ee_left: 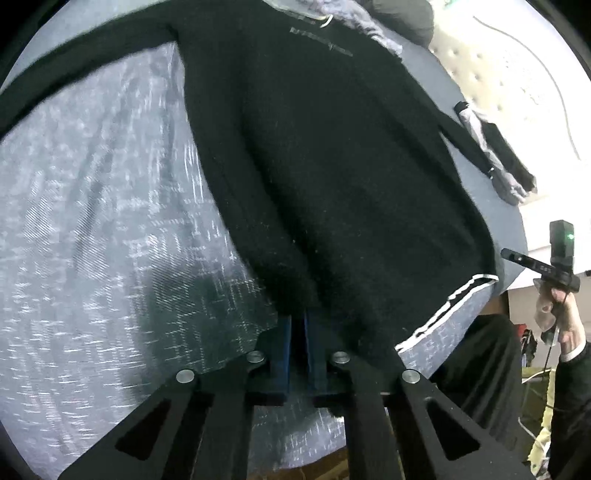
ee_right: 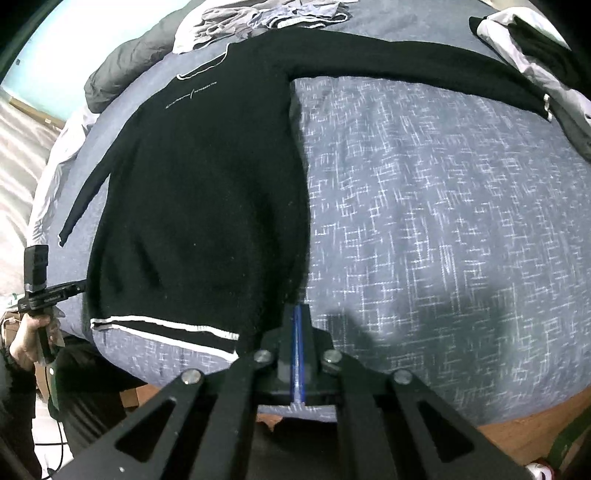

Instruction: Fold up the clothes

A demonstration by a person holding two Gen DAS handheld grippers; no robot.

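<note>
Lying flat on the blue-grey patterned bedspread [ee_right: 443,206] is the black sweater [ee_right: 207,192], chest print up, its white-striped hem [ee_right: 162,328] at the near edge of the bed. The left gripper [ee_left: 298,325] has its blue pads drawn together on the hem at the sweater's left bottom corner, black knit bunched between them. The right gripper [ee_right: 297,317] is pinched nearly flat at the sweater's right bottom corner; the fabric edge runs into its tips, so it looks clamped on the cloth.

The left wrist view alone catches the person's right hand [ee_left: 565,317] off the sweater's right, wrapped round a handle with a green light above. The right wrist view answers with the left hand [ee_right: 33,339] gripping its handle just beyond the sweater's left hem corner.

One sleeve [ee_right: 406,66] stretches straight out from the sweater's right shoulder, its cuff reaching a black-and-white garment [ee_right: 535,55]. The other sleeve [ee_right: 85,195] slants down along the sweater's left side. Beyond the collar sit a dark grey pillow [ee_right: 125,66] and crumpled pale clothes [ee_right: 258,18]. Right of the sweater's body the bedspread lies open and bare.
</note>
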